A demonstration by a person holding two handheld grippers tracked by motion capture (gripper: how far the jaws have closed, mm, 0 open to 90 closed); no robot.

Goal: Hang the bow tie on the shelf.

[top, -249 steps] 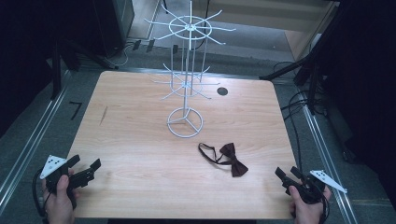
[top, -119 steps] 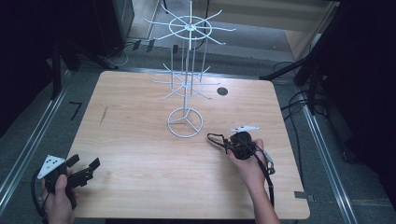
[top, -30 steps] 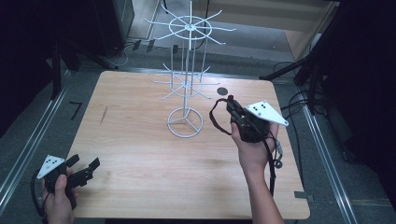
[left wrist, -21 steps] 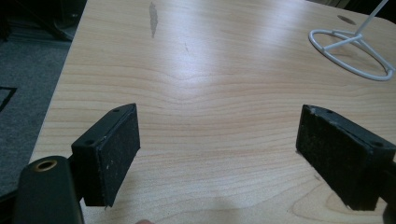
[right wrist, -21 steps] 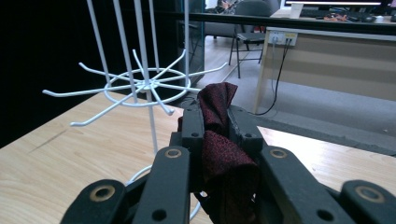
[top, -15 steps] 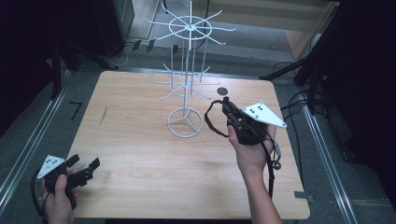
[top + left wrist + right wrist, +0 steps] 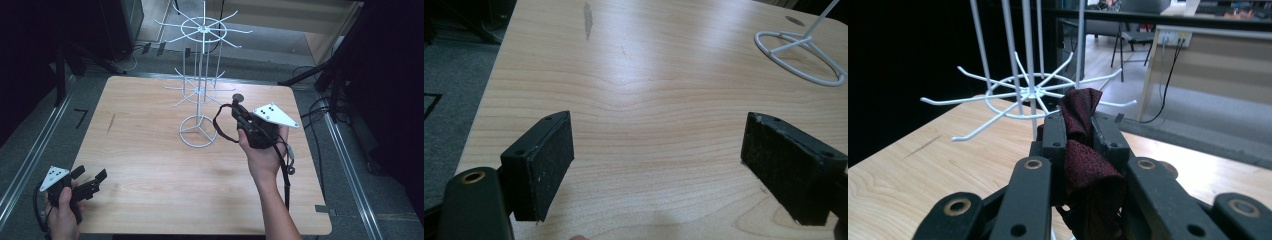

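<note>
Since the earliest frame the right gripper (image 7: 239, 111) has left the near right corner of the table (image 7: 150, 150), and the bow tie (image 7: 1080, 145) has left the table top with it. Now this gripper is raised above the right part of the table, just beside the white wire rack (image 7: 200, 90), and it points toward the lower ring of hooks. Its jaws are clenched on the dark red bow tie; in the right gripper view the cloth is squeezed between them and one end stands up past the tips. In the high view the black strap (image 7: 220, 125) of the tie hangs in a loop under the gripper, near the round base of the rack.

At the near left corner the left gripper (image 7: 90, 180) has hardly moved. It is low over the table edge, its jaws are spread wide, and between them is only bare wood. Part of the rack base (image 7: 799, 55) shows far ahead of it.
</note>
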